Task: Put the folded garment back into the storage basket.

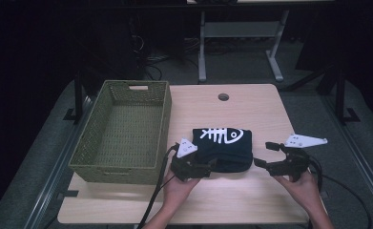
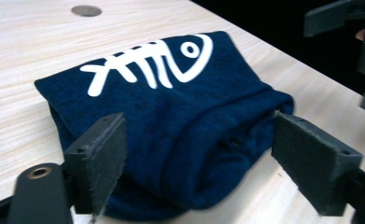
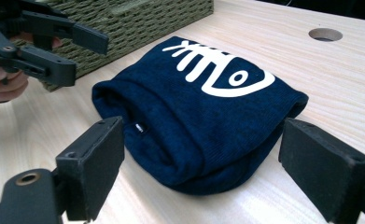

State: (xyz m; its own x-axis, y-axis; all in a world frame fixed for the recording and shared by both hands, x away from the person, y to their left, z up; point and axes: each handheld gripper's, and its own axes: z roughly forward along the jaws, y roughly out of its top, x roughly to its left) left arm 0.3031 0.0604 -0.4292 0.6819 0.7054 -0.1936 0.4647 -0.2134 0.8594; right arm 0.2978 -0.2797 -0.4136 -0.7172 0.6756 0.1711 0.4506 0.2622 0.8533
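Navy folded garment (image 1: 223, 148), bare wood table (image 1: 251, 102) around

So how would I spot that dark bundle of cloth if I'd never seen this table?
Start at the pale wooden table and find the green woven basket on its left side. Just right of it lies the folded navy cloth, between the two open grippers. Its white fish-skeleton print marks it out.
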